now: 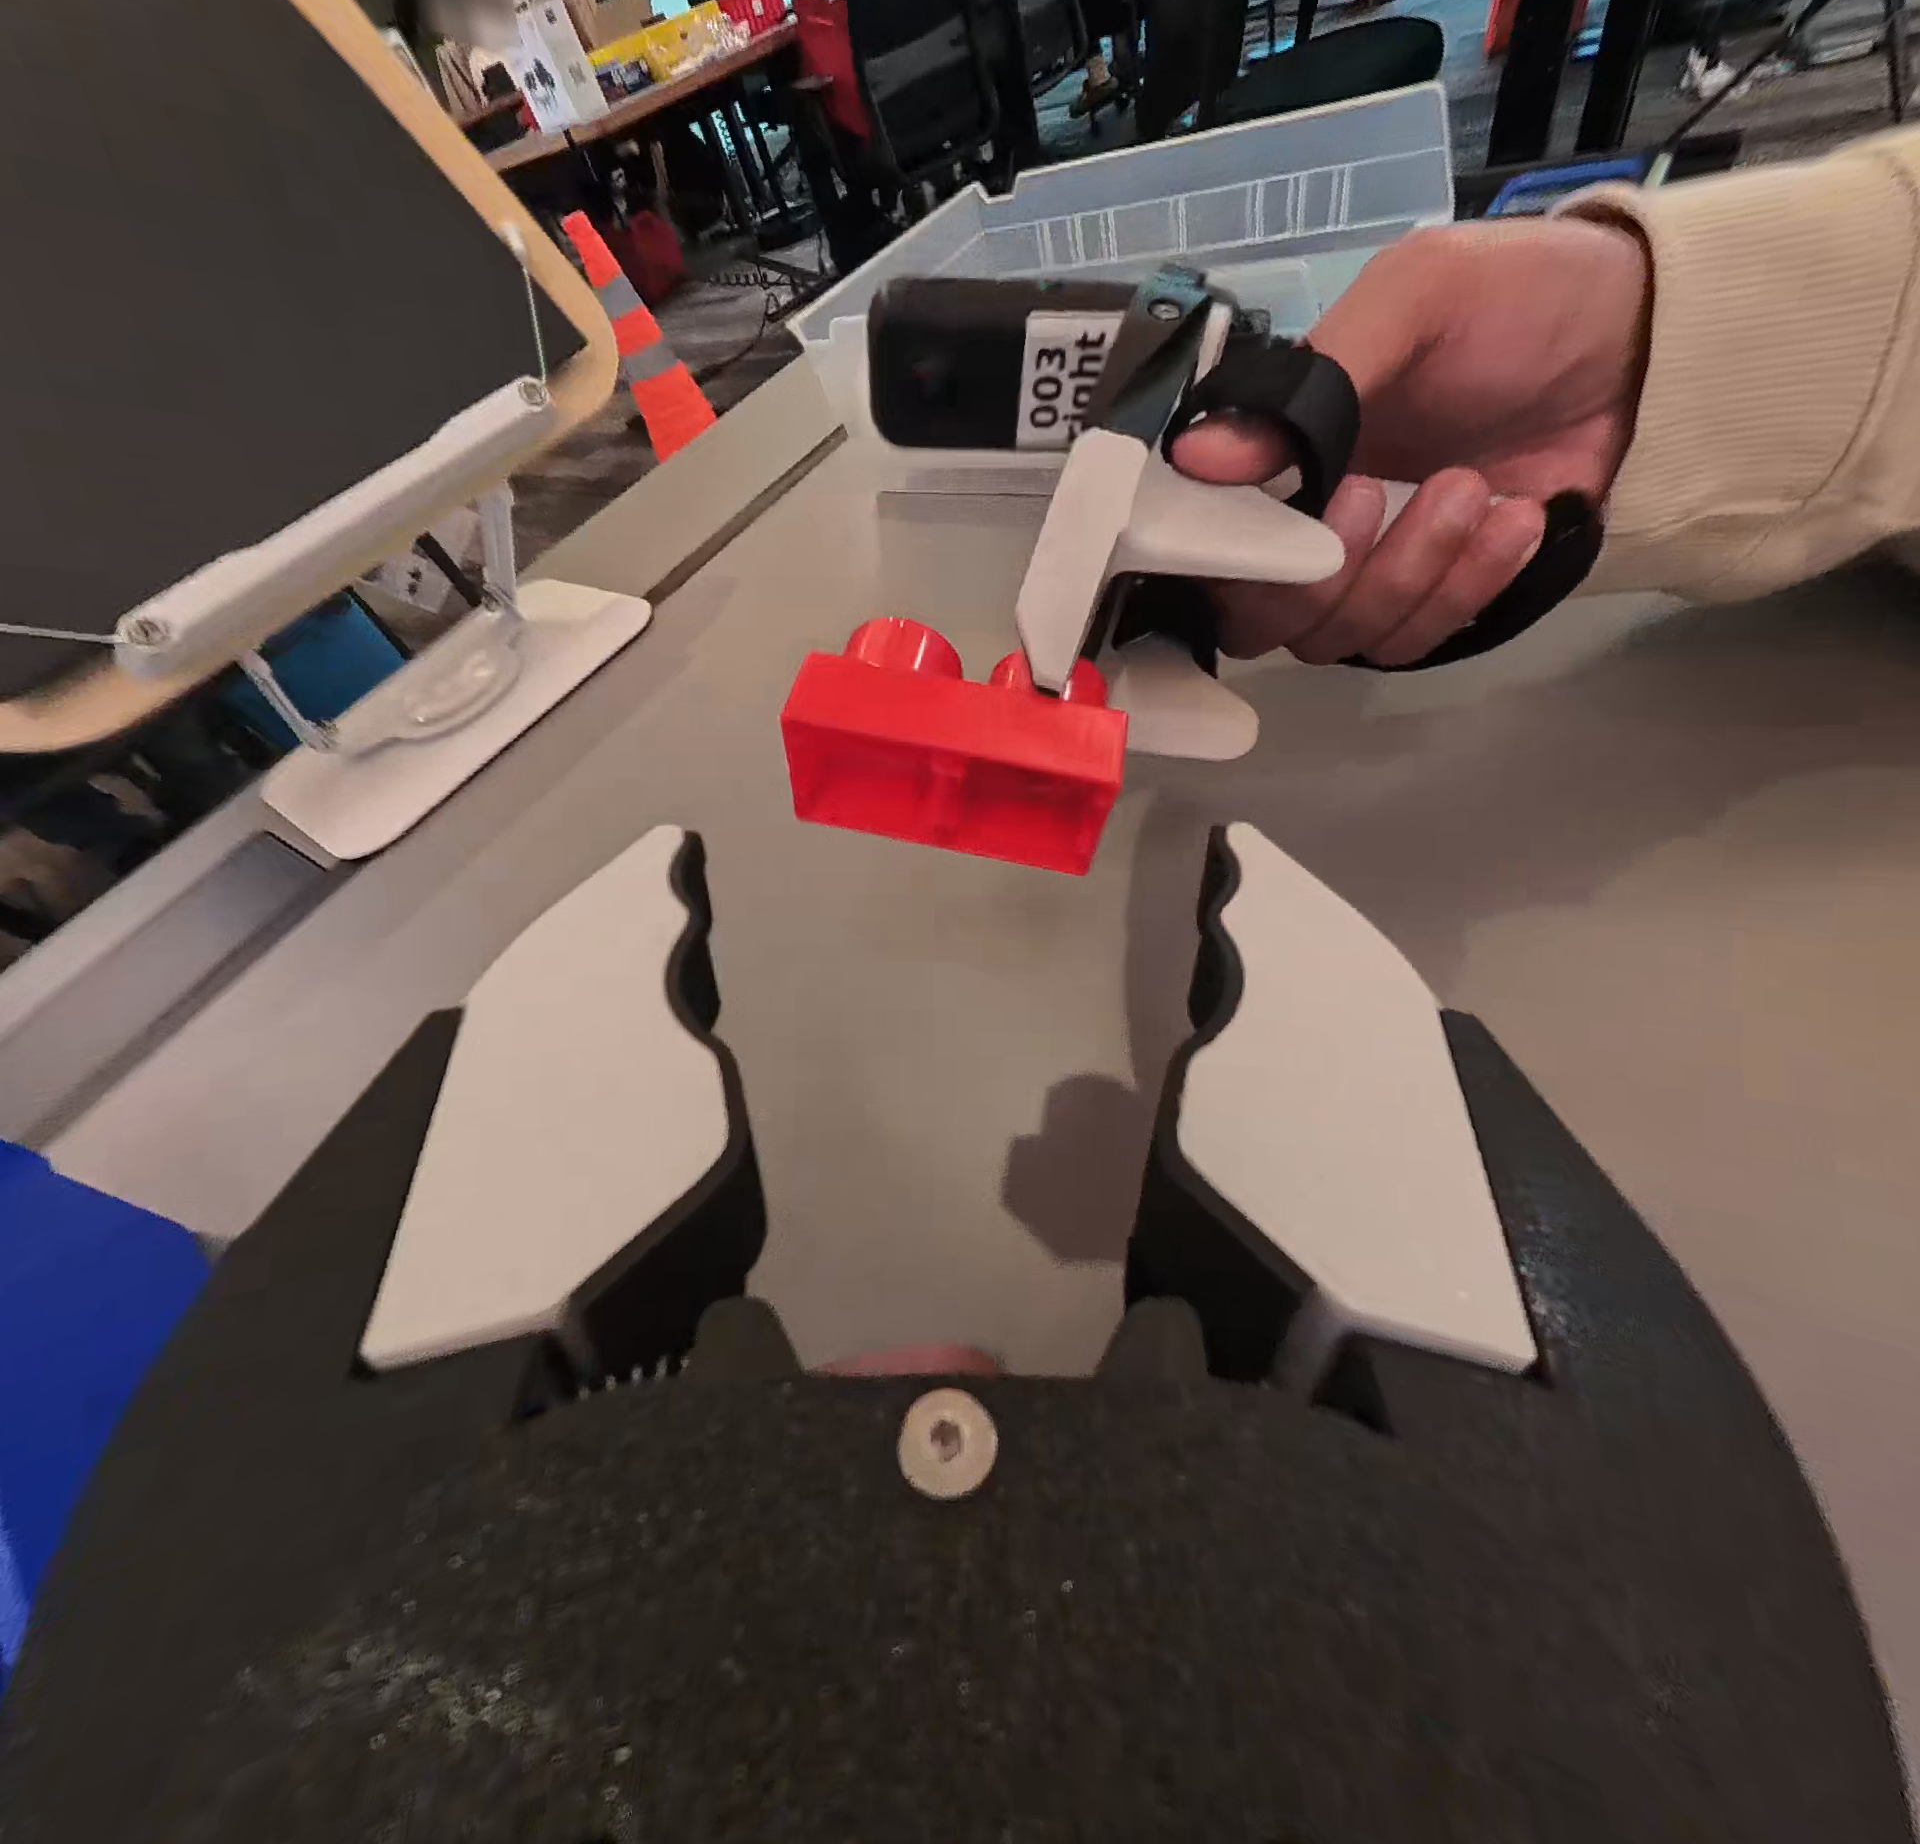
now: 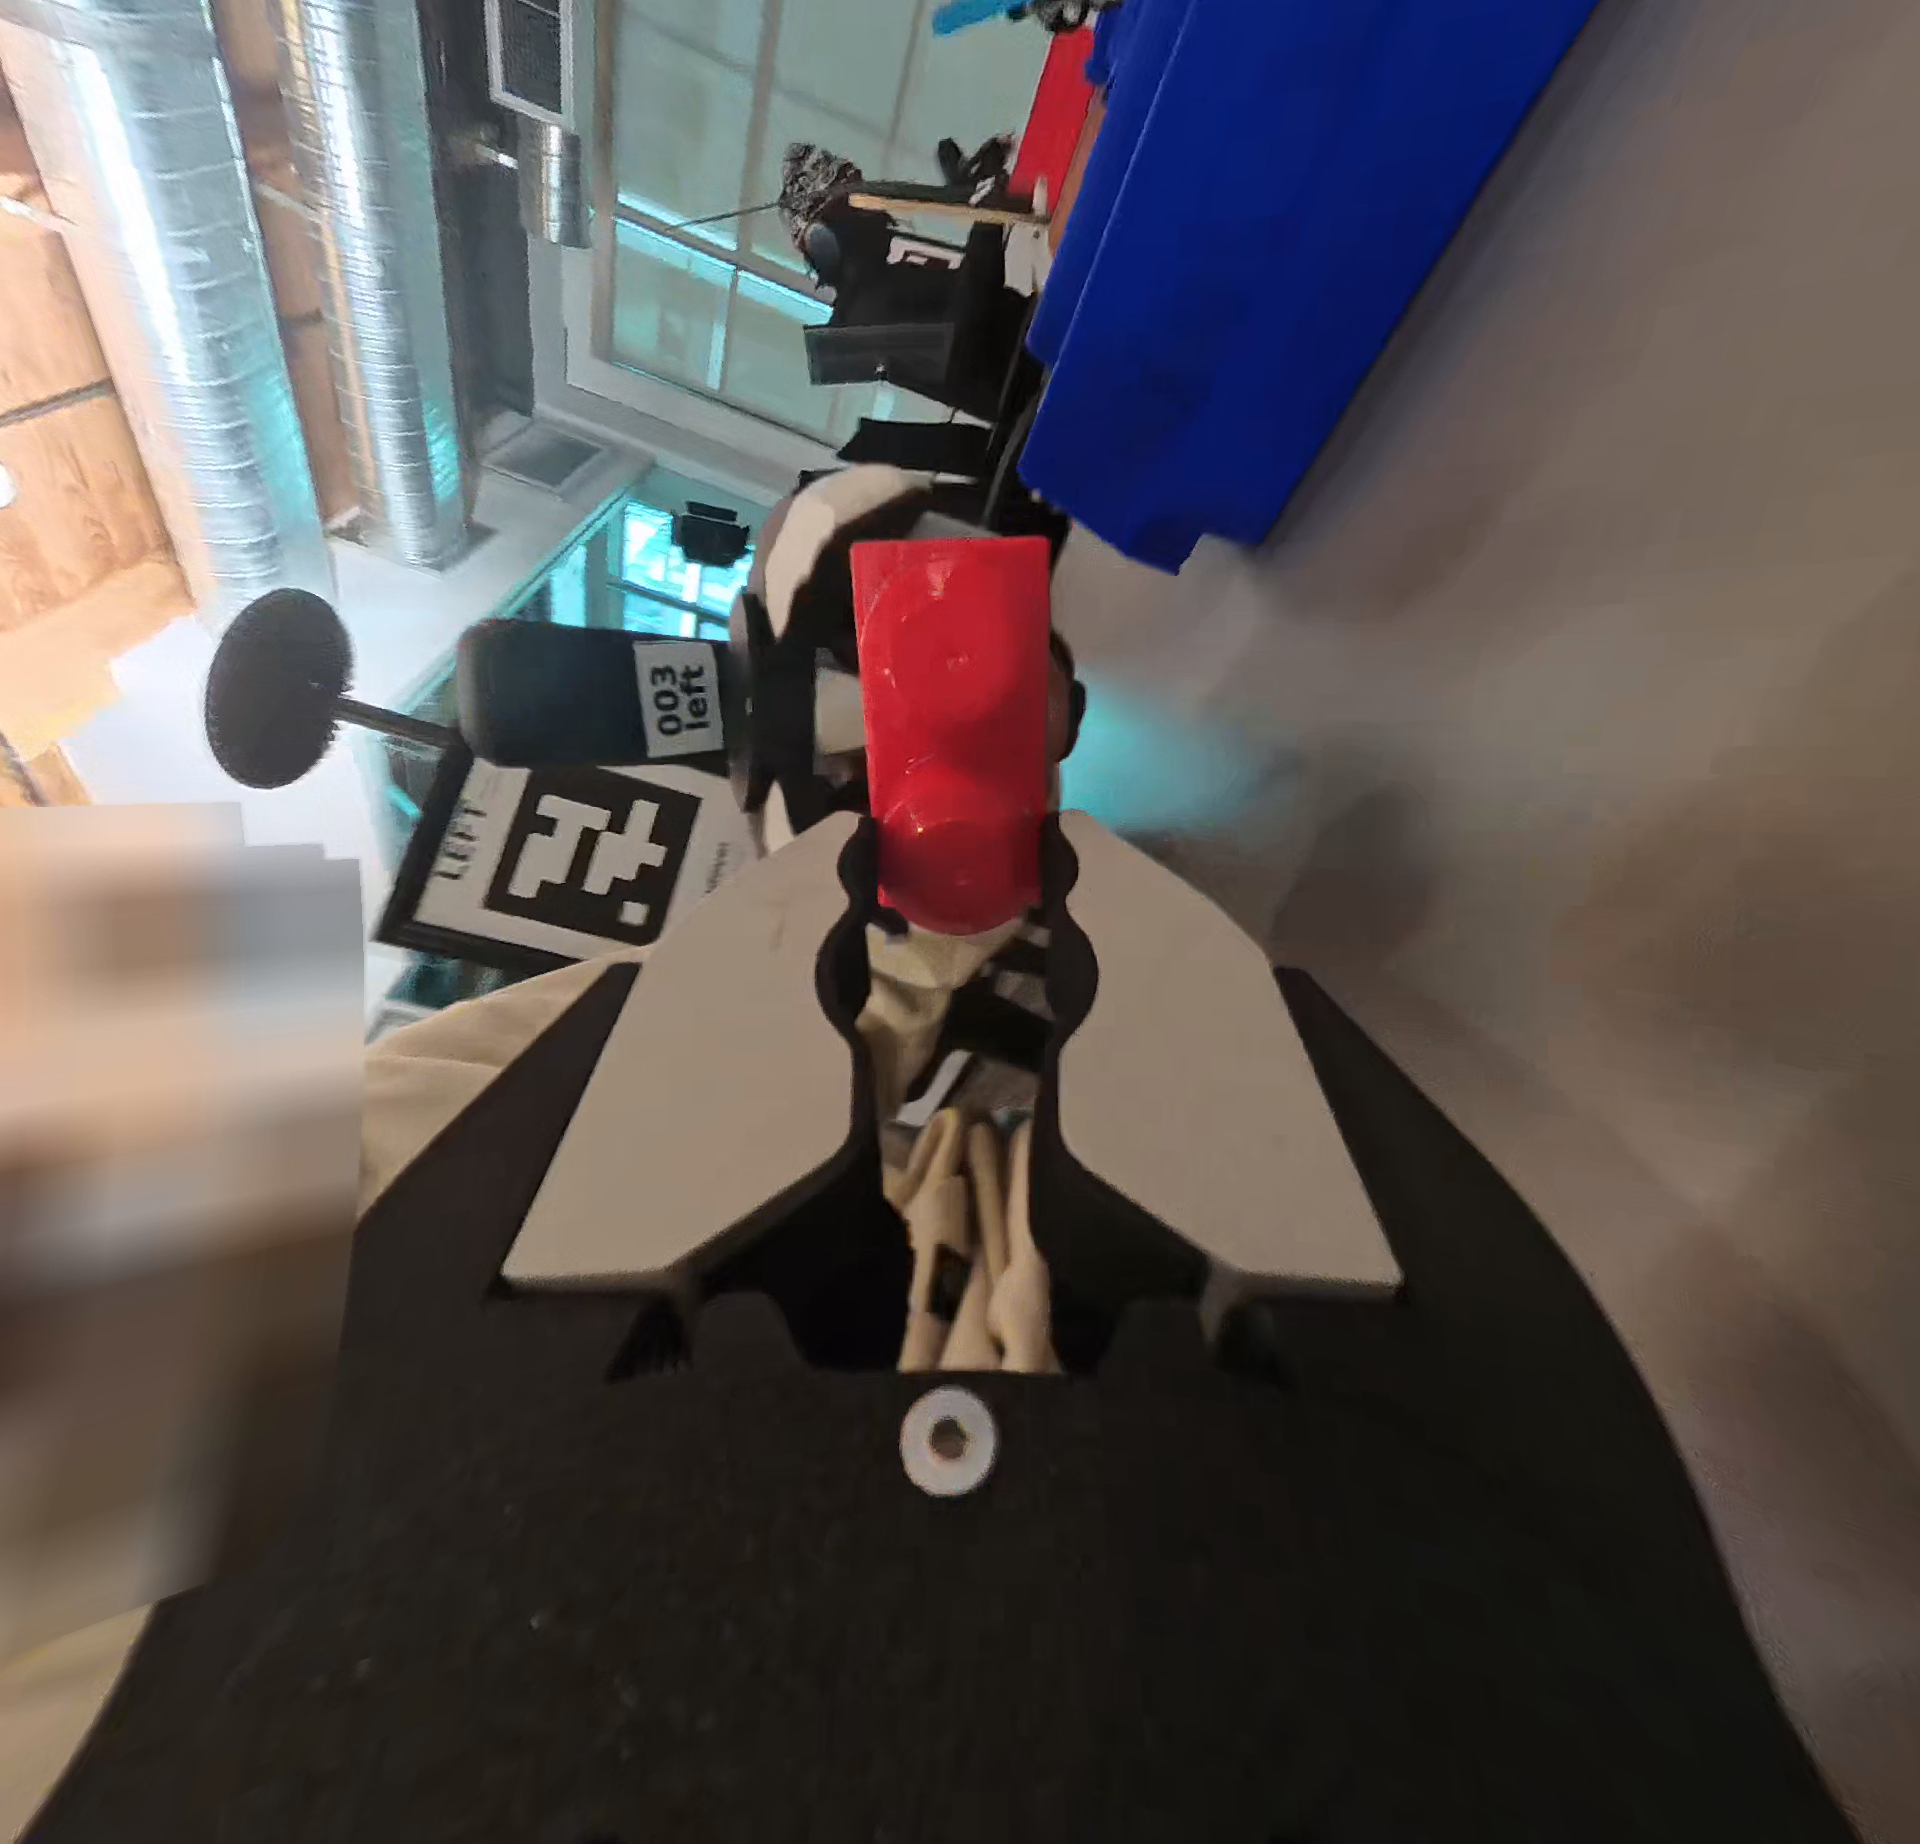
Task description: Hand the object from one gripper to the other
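Observation:
A red two-stud toy brick hangs in the air above the grey table. My right gripper is shut on its right end, one white finger over a stud. In the right wrist view the brick sticks out forward from my right gripper, clamped at its near end. My left gripper is open and empty, its fingers spread wide just short of the brick. It also shows behind the brick in the right wrist view, mostly hidden.
A clear plastic bin stands at the table's far side. A white stand with a dark panel sits at the left edge. An orange cone stands on the floor beyond. Blue cloth lies on the table. Only a small space, under 4 cm, lies between the two pairs of fingers.

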### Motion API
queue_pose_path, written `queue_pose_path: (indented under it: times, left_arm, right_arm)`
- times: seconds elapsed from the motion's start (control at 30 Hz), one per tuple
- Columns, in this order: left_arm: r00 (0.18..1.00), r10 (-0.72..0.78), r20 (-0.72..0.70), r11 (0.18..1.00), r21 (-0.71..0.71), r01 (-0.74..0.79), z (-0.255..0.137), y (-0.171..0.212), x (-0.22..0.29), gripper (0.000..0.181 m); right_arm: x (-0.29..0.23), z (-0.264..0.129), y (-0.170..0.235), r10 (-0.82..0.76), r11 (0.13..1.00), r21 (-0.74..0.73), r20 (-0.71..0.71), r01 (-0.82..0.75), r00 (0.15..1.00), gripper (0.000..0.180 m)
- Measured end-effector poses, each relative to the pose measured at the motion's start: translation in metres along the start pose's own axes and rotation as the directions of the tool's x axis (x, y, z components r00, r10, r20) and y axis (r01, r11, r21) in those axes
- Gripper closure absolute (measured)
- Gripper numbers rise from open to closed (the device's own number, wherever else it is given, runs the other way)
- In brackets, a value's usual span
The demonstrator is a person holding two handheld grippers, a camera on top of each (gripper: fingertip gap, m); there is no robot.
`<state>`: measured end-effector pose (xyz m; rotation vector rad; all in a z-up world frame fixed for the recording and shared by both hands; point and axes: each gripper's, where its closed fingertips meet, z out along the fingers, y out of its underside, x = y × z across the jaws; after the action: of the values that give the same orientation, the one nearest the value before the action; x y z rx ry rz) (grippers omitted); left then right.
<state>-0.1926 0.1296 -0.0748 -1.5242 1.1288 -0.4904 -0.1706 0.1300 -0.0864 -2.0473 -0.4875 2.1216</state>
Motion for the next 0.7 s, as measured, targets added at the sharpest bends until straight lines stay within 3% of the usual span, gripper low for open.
queue_pose_path:
  times: [0.27, 0.47, 0.53, 0.6, 0.63, 0.7]
  left_arm:
    - [0.994, 0.109, -0.023, 0.994, -0.023, -0.109, 0.001, 0.003, 0.016, 0.101]
    - [0.992, 0.128, -0.011, 0.991, -0.049, -0.128, -0.001, 0.003, 0.011, 0.106]
    - [0.985, 0.168, 0.040, 0.983, -0.080, -0.164, -0.001, 0.005, 0.005, 0.106]
    - [0.966, 0.233, 0.113, 0.967, -0.131, -0.218, -0.001, 0.010, -0.006, 0.107]
    - [0.949, 0.278, 0.148, 0.953, -0.167, -0.253, -0.001, 0.014, -0.011, 0.106]
    - [0.900, 0.382, 0.211, 0.913, -0.238, -0.332, 0.000, 0.020, -0.020, 0.106]
  right_arm:
    - [-0.013, 0.026, 0.025, 0.206, 0.975, -0.124, 0.190, -0.185, 0.960, 0.150]
    - [-0.016, 0.026, 0.025, 0.122, 0.988, -0.117, 0.212, -0.099, 0.970, 0.143]
    - [-0.012, 0.020, 0.019, 0.020, 0.997, -0.083, 0.137, -0.009, 0.990, 0.130]
    - [0.004, 0.008, 0.005, -0.141, 0.990, -0.034, -0.065, 0.139, 0.988, 0.125]
    - [0.013, 0.000, -0.006, -0.231, 0.972, -0.008, -0.203, 0.234, 0.951, 0.121]
    - [0.019, -0.010, -0.024, -0.406, 0.895, -0.015, -0.444, 0.446, 0.799, 0.109]
